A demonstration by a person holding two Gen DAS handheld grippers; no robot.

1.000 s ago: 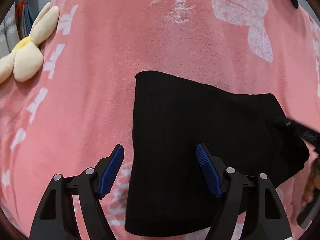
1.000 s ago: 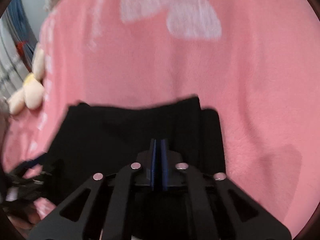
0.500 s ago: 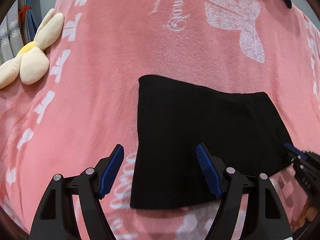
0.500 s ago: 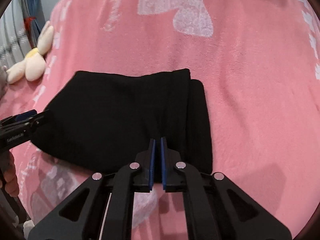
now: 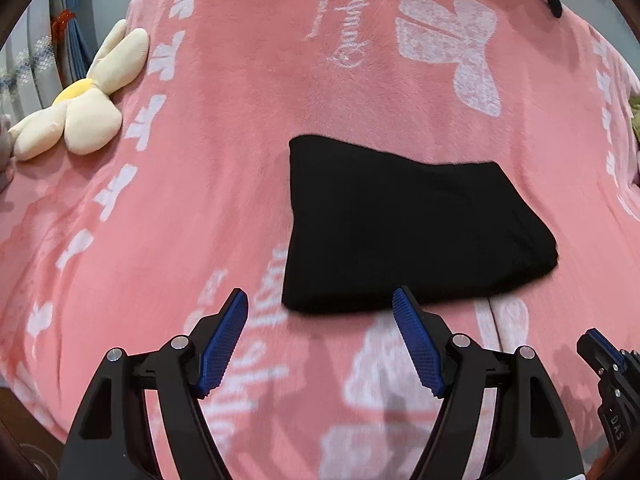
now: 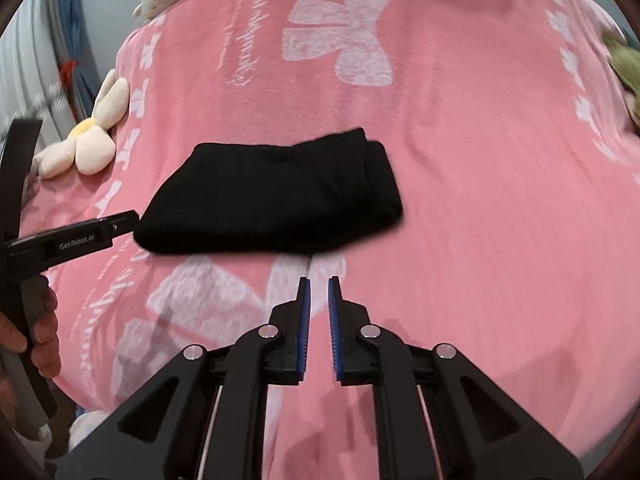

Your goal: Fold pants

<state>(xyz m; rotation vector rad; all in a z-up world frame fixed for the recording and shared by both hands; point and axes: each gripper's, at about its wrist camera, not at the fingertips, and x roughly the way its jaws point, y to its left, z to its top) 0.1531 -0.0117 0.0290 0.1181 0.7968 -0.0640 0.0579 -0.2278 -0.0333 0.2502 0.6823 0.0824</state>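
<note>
1. My left tongs (image 5: 320, 340) stand wide apart with nothing between the blue pads (image 5: 222, 344); only pink blanket (image 5: 200, 184) shows in the gap.
2. My right tongs (image 6: 319, 328) have just been opening from fully closed: a narrow slit now shows between the pads, with nothing in it.
3. Just ahead of both tongs lie the pants (image 5: 404, 224), black and folded into a compact rectangle flat on the blanket. No pad touches them; in the left view the right-hand pad's tip overlaps their near edge, but whether it is touching I cannot tell.
4. In the right view the left tongs come in from the left, tip near the pants' left corner, and a hand (image 6: 38, 332) grips the handle.
5. Farther off to the left of the pants rests a cream flower plush (image 5: 76, 108), at the blanket's edge.
6. Beyond the pants the blanket carries a white bow print (image 6: 340, 36).
</note>
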